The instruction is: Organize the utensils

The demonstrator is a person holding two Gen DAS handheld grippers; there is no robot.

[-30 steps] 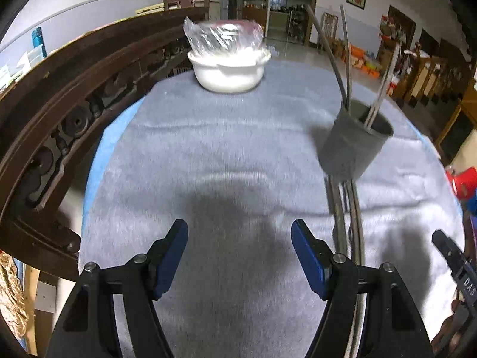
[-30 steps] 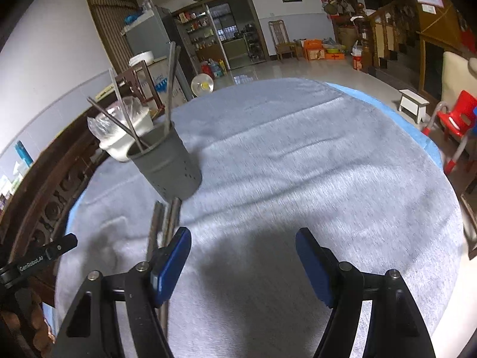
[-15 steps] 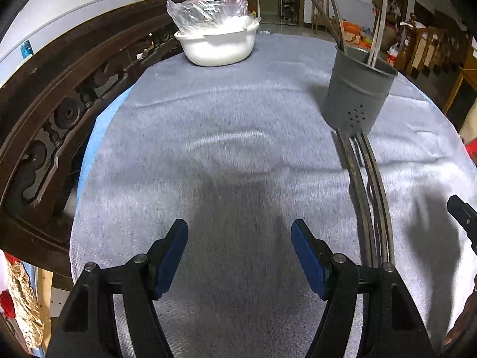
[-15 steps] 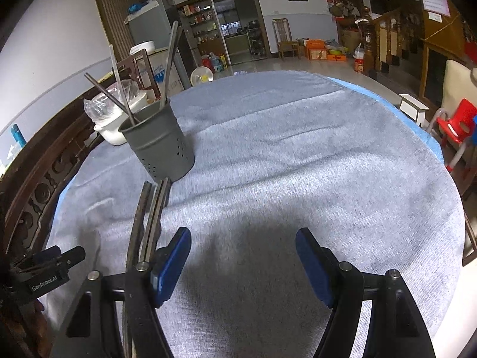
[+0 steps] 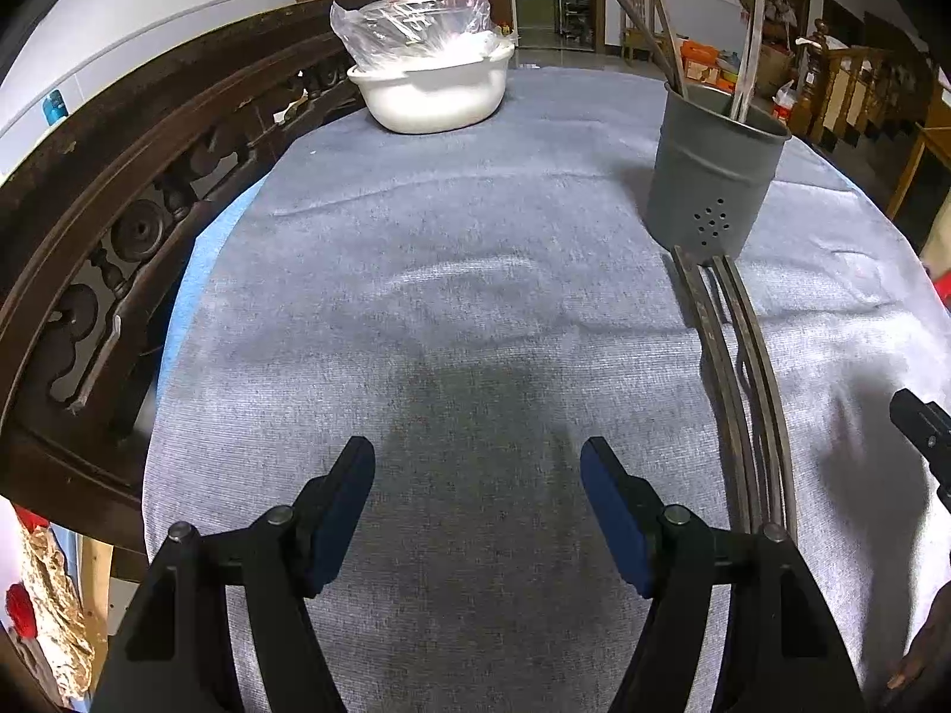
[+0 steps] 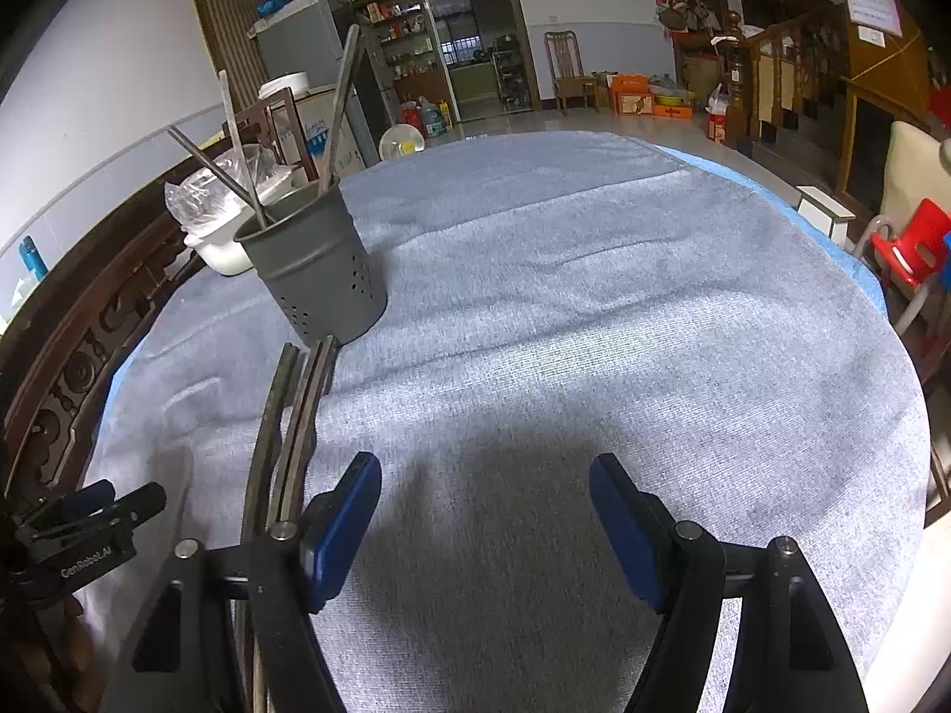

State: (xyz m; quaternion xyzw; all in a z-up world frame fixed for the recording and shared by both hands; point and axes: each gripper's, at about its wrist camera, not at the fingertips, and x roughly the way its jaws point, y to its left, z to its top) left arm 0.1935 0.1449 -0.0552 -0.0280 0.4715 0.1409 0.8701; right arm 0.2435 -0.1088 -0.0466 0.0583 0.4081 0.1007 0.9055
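A grey perforated utensil holder (image 5: 710, 175) stands on the grey tablecloth with several chopsticks upright in it; it also shows in the right wrist view (image 6: 315, 267). Three dark chopsticks (image 5: 737, 392) lie side by side on the cloth in front of it, also seen in the right wrist view (image 6: 291, 416). My left gripper (image 5: 478, 511) is open and empty, left of the lying chopsticks. My right gripper (image 6: 484, 520) is open and empty, just right of them.
A white bowl (image 5: 434, 92) with a plastic bag in it stands at the far side. A carved dark wooden chair back (image 5: 119, 190) curves along the table's left edge. The grey cloth (image 6: 594, 309) covers the round table.
Both grippers have pulled back toward the near side of the table, so the holder and lying chopsticks look farther away. Both stay open.
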